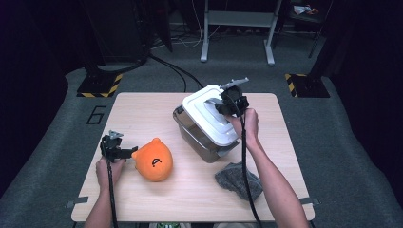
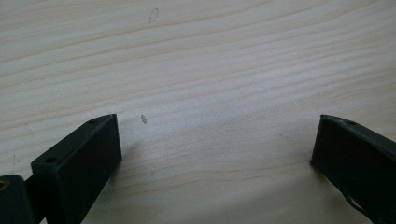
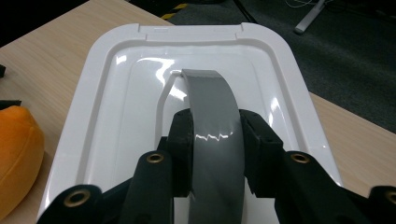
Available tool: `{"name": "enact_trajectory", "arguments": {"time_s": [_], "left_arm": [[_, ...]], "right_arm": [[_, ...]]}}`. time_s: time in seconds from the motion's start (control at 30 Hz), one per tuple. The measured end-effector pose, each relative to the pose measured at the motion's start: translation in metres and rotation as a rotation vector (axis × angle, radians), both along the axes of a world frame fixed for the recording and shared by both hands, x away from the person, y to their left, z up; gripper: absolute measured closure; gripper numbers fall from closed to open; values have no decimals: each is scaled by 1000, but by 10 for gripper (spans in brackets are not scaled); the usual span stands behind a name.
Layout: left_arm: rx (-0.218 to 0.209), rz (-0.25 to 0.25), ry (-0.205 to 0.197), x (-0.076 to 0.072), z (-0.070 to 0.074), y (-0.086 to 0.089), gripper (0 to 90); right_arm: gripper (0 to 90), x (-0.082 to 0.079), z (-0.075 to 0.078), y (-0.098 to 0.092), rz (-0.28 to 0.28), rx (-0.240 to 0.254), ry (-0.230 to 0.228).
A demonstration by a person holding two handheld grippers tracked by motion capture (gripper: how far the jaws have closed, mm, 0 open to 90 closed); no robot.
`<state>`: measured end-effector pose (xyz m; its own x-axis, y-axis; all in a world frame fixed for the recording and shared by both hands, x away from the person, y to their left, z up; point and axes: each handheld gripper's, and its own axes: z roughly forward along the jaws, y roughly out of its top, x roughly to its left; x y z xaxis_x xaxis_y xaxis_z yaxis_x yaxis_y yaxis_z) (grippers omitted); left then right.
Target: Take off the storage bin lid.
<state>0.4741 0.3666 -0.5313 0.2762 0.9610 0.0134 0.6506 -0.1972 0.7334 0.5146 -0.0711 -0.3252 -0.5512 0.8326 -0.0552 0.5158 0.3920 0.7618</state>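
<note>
The grey handle (image 3: 212, 140) runs off the bottom edge of the right gripper view, its near end out of sight behind the pads of the right hand-held gripper (image 3: 215, 140). The white lid (image 1: 209, 114) sits tilted over the box (image 1: 202, 142), so what lies inside the box can't be made out. In the right gripper view the orange plush toy (image 3: 18, 158) is cut off at the left edge. The grey cloth (image 1: 235, 179) is partly covered by the right forearm and cable. Both jaws of the left hand-held gripper (image 2: 215, 149) are cropped at the bottom edge of its own view.
</note>
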Motion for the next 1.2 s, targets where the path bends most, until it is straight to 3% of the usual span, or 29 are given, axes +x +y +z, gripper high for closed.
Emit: {"name": "enact_trajectory", "arguments": {"time_s": [0.7, 1.2], "left_arm": [[0, 0, 0, 0, 0, 0, 9], [0, -2, 4, 0, 0, 0, 9]], "right_arm": [[670, -4, 15, -48, -82, 24, -18], [670, -5, 14, -73, -123, 17, -23]]}}
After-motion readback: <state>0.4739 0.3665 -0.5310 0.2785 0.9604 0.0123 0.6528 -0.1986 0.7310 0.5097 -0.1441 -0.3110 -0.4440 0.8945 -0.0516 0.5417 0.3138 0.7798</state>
